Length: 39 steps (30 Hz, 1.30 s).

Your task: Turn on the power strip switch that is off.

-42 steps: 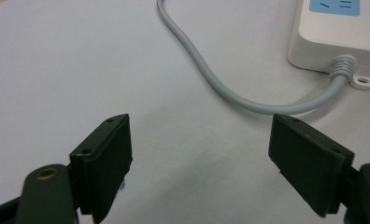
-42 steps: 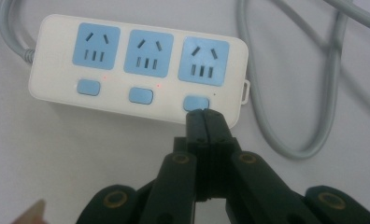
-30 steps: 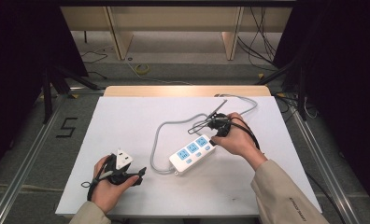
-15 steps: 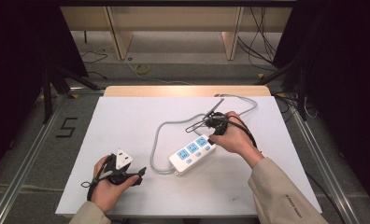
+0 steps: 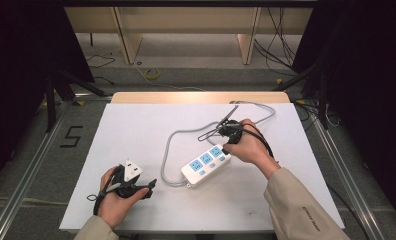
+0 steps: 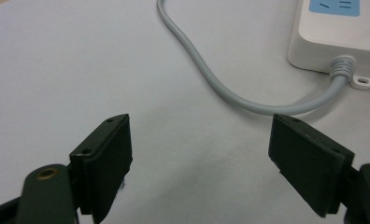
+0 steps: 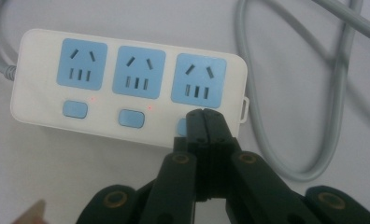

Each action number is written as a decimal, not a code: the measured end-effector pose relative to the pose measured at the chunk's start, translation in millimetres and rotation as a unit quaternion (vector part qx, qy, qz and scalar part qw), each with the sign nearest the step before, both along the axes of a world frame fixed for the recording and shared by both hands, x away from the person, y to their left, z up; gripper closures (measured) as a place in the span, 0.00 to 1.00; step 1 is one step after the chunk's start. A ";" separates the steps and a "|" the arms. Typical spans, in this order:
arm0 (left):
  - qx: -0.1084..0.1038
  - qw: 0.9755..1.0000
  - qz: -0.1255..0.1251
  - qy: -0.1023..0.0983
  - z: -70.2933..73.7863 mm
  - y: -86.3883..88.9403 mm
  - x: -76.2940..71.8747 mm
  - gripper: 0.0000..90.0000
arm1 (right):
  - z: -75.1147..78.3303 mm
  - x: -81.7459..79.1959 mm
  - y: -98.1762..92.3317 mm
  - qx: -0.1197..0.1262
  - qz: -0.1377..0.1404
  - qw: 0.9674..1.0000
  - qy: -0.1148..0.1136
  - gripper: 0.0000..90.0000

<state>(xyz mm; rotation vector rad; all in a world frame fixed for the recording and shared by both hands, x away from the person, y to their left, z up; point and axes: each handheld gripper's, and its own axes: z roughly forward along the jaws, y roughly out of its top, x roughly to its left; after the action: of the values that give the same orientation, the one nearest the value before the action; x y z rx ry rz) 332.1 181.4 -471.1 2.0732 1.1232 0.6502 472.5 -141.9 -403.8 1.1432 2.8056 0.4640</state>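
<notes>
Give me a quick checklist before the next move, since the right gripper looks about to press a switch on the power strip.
1. Right gripper jaws closed into one tip: ok.
2. Tip over the third switch, the one at the strip's free end: ok.
3. Switch actually pressed: cannot tell; the tip hides it.
4. Indicator dots by the other two switches glowing red: ok; the third is hidden, cannot tell.
5. Power strip flat on the table, sockets free of plugs: ok.
6. Left gripper open, off the grey cable: ok.
</notes>
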 end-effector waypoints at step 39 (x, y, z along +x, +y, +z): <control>0.000 1.000 -0.001 0.001 -0.1 0.1 0.1 0.24 | -18.0 4.0 14.9 -0.027 0.007 1.000 0.013 1.00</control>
<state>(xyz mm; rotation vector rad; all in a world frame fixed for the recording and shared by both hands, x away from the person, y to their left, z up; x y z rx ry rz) 332.2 181.5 -471.1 2.0743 1.1226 0.6487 476.6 -127.0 -421.7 1.1275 2.8317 0.3755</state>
